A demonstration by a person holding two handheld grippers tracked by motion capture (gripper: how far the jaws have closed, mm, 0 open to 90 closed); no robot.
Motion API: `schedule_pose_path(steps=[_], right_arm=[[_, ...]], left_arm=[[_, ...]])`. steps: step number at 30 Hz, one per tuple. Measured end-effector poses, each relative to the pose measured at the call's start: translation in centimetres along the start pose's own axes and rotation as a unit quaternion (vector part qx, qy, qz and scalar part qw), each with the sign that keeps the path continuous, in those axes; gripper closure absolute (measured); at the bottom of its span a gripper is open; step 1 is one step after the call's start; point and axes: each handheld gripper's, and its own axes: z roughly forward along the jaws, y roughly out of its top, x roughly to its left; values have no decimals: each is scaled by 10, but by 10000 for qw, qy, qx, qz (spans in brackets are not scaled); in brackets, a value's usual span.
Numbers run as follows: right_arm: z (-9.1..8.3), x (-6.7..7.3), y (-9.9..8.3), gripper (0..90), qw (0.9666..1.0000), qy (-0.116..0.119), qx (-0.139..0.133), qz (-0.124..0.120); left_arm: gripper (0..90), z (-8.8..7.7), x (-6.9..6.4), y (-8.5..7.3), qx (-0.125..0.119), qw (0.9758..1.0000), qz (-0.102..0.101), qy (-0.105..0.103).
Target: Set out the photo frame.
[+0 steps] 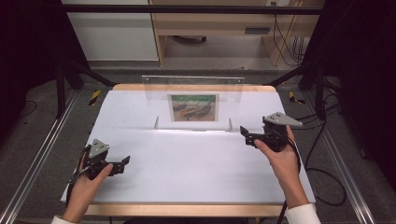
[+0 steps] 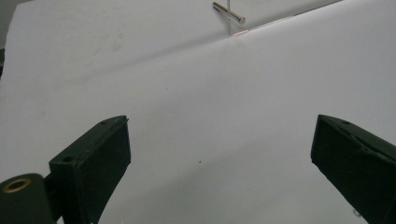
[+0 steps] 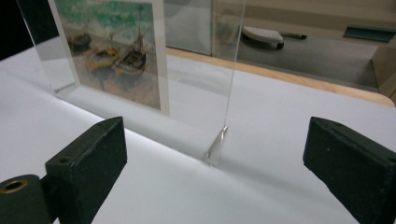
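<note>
A clear acrylic picture frame [image 1: 194, 105] stands upright toward the far side of the white bench [image 1: 187, 163], and it serves here as the landmark for everything else. Sandwiched inside its transparent panel is a small print [image 1: 194, 108] of boats drawn up on a beach under a green sea; the print sits in the middle of the panel, with bare clear margins to either side of it. A metal pin [image 3: 215, 142] at each lower corner props the panel up, and one such pin [image 2: 229, 12] shows at the top of the left claw view.

The right claw [image 1: 243, 135] is held just in front of the frame's right end, near it but not touching, with its jaws pointing leftward along the panel's face. Its jaws are spread wide with nothing between them; in the right claw view [image 3: 212, 186] the frame's right edge and its pin stand in the gap beyond the jaws, the print off to the left.

The left claw [image 1: 124, 164] is well in front of the frame and off to its left, close to the near edge of the bench. Its jaws too are spread wide apart and hold nothing; the left claw view [image 2: 219, 158] looks across bare white surface toward the frame's foot
</note>
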Motion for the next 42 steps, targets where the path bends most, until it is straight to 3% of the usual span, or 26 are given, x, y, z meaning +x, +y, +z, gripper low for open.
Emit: schedule_pose_path(steps=[6,20,22,23,29,33,36,42], right_arm=[[-7,-1,-17,62,9999,-66,143,-36],[-14,-7,-48,61,9989,-184,424,-38],[-14,-8,-53,64,9984,-259,499,-49],[-15,-10,-59,72,9975,-412,577,-50],[-18,-20,-72,71,9962,-480,706,175],[-20,-25,-79,83,9905,-783,1089,293],[-19,-28,-86,76,9879,-767,1292,384],[-19,-28,-101,92,9828,-796,1629,338]], left_arm=[[48,-1,3,1,-93,9999,-24,36],[53,-2,6,0,-51,10000,-21,79],[54,-2,7,-1,-42,9999,-6,91],[54,-1,8,-1,-35,9999,-24,101],[55,-2,9,-1,36,10000,-7,93],[55,-4,10,0,64,9999,-27,103],[53,-4,10,0,86,9999,-24,87],[55,0,8,-1,176,9998,27,134]])
